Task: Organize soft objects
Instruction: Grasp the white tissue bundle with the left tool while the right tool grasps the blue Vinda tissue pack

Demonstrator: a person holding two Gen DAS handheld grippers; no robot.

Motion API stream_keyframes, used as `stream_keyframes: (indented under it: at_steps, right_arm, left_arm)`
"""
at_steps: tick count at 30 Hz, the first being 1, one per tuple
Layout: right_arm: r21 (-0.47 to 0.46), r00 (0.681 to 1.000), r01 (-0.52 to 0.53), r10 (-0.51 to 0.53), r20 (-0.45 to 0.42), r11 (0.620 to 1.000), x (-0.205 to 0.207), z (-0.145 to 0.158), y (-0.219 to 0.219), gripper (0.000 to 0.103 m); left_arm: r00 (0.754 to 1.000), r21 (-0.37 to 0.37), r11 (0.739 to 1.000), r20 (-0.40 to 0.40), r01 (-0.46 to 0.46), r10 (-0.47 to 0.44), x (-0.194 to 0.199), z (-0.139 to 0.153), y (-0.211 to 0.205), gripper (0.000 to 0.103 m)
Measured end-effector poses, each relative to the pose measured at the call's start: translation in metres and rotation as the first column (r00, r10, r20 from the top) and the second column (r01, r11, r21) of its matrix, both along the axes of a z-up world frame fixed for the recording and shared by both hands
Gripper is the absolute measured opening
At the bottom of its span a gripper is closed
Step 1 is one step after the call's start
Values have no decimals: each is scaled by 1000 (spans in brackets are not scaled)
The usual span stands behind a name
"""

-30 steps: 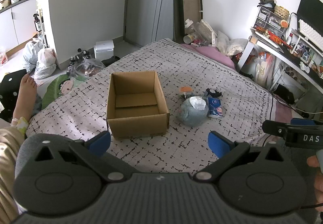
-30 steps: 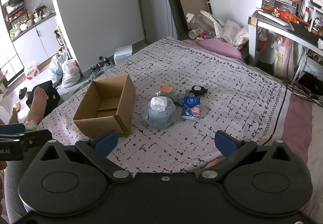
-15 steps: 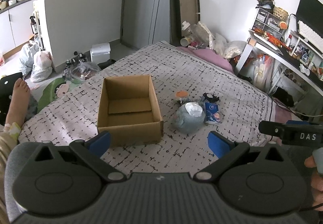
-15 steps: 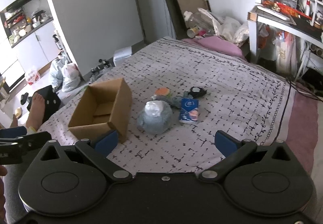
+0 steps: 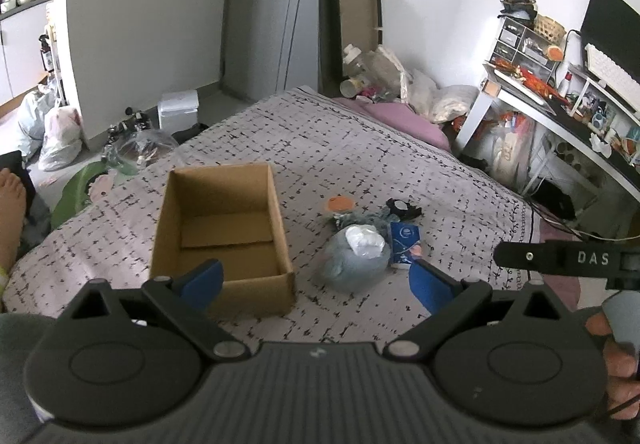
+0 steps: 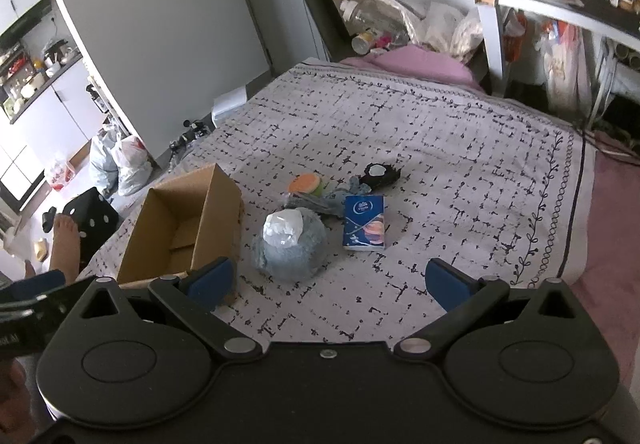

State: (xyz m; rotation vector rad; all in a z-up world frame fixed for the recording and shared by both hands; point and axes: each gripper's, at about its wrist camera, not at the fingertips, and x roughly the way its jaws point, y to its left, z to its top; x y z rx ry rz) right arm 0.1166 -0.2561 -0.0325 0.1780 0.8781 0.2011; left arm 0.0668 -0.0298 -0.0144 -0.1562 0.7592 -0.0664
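An open empty cardboard box [image 5: 222, 232] [image 6: 180, 228] stands on the patterned bedspread [image 5: 360, 151]. To its right lie a blue-grey plush ball with a white patch [image 5: 356, 258] [image 6: 289, 246], a blue tissue pack [image 5: 405, 244] [image 6: 365, 222], an orange-topped round item [image 5: 339, 203] [image 6: 306, 183], a black soft item [image 5: 400, 208] [image 6: 380, 173] and a crumpled grey-blue cloth [image 6: 340, 197]. My left gripper [image 5: 316, 282] is open and empty, short of the box and ball. My right gripper [image 6: 328, 282] is open and empty, just short of the ball.
A pink pillow [image 5: 400, 119] lies at the bed's far end with bags and a bottle [image 6: 376, 19] behind. A cluttered desk [image 5: 560, 99] stands on the right. A bare foot [image 6: 64, 244] and bags [image 6: 120, 163] are on the floor left.
Both grippers have moved forward toward the objects, which now look larger and nearer. Both stay open and empty; nothing on the bed has moved.
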Motion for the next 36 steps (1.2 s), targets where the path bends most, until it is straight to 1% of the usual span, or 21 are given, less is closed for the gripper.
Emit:
stream_keyframes:
  at_steps: [3, 6, 11, 14, 17, 21, 26, 27, 29, 31, 33, 36]
  right_arm:
    - [-13, 1000, -3, 3, -12, 1000, 12, -3, 1, 103]
    - [16, 1000, -2, 2, -26, 1000, 25, -4, -1, 103]
    - [31, 999, 23, -21, -48, 999, 49, -6, -5, 103]
    - [38, 998, 36, -34, -61, 999, 63, -8, -8, 103]
    - [56, 996, 50, -46, -79, 997, 78, -11, -12, 103]
    - [84, 993, 49, -39, -107, 995, 97, -18, -13, 103]
    - [126, 990, 62, -45, -136, 990, 115, -41, -16, 102]
    - [142, 988, 68, -47, -149, 987, 118, -49, -18, 100]
    - [165, 985, 76, -48, -168, 983, 123, -62, -22, 97]
    - [177, 982, 85, -52, -183, 981, 128, -72, -26, 92]
    - [180, 979, 96, -60, -194, 979, 134, -81, -30, 91]
    - [220, 971, 126, -75, -228, 967, 142, -93, -37, 85]
  left_arm:
    - [1000, -30, 1000, -21, -1, 1, 12, -5, -4, 99]
    - [1000, -32, 999, -20, -3, 3, 22, -9, -9, 99]
    - [999, -50, 999, -34, -16, 15, 42, -14, -13, 94]
    - [999, -66, 998, -42, -18, 15, 53, -17, -17, 92]
    - [999, -67, 998, -43, -16, 13, 63, -19, -21, 91]
    - [998, -90, 996, -60, -27, 21, 78, -26, -26, 88]
    - [995, -107, 993, -91, -40, 30, 96, -41, -34, 82]
    - [995, -106, 993, -97, -43, 33, 100, -45, -36, 81]
    - [994, -108, 993, -109, -44, 32, 106, -53, -39, 76]
    - [991, -112, 992, -126, -53, 39, 112, -64, -43, 76]
    - [990, -121, 991, -138, -59, 42, 117, -72, -46, 75]
    - [988, -121, 991, -149, -56, 37, 123, -82, -52, 74]
